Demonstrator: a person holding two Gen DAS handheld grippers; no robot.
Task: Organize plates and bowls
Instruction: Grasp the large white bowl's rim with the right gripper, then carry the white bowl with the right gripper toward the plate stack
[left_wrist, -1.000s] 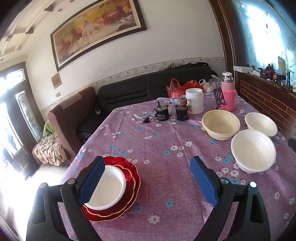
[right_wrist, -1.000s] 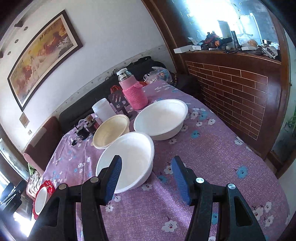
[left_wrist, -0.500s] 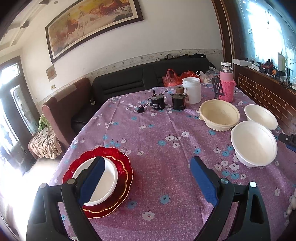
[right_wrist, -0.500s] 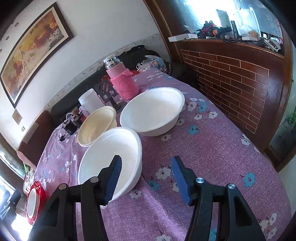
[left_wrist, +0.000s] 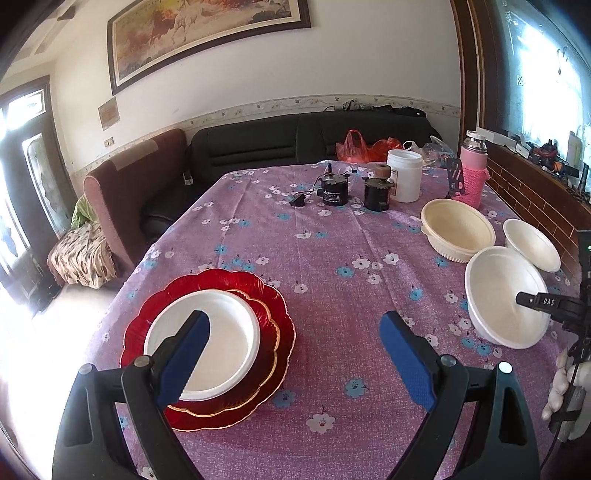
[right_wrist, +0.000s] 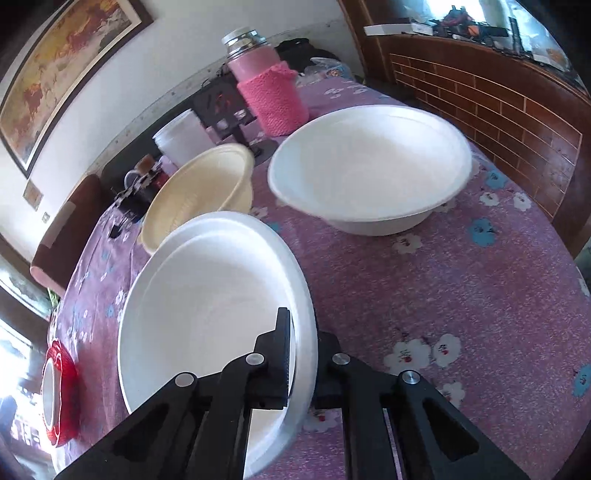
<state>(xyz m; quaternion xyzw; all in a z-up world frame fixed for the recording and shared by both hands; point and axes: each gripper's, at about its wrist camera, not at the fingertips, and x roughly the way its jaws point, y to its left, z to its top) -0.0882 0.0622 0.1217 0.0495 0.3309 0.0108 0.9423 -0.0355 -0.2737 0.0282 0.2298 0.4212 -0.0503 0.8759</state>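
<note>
My right gripper (right_wrist: 301, 354) is shut on the near rim of a white bowl (right_wrist: 207, 306), one finger inside and one outside; that bowl also shows in the left wrist view (left_wrist: 502, 291). A second white bowl (right_wrist: 369, 166) and a cream bowl (right_wrist: 199, 195) stand behind it. My left gripper (left_wrist: 295, 350) is open and empty above the cloth. To its left a white plate (left_wrist: 221, 343) lies on stacked red plates (left_wrist: 273, 314).
The table has a purple flowered cloth (left_wrist: 314, 258). At the far end stand a pink flask (left_wrist: 472, 173), a white jar (left_wrist: 404, 173) and two small black motors (left_wrist: 334, 190). A brick ledge (right_wrist: 498, 103) runs along the right. Sofas stand beyond the table.
My right gripper moved forward onto the nearest white bowl and closed on its rim. My left gripper drew back and rose slightly, staying open.
</note>
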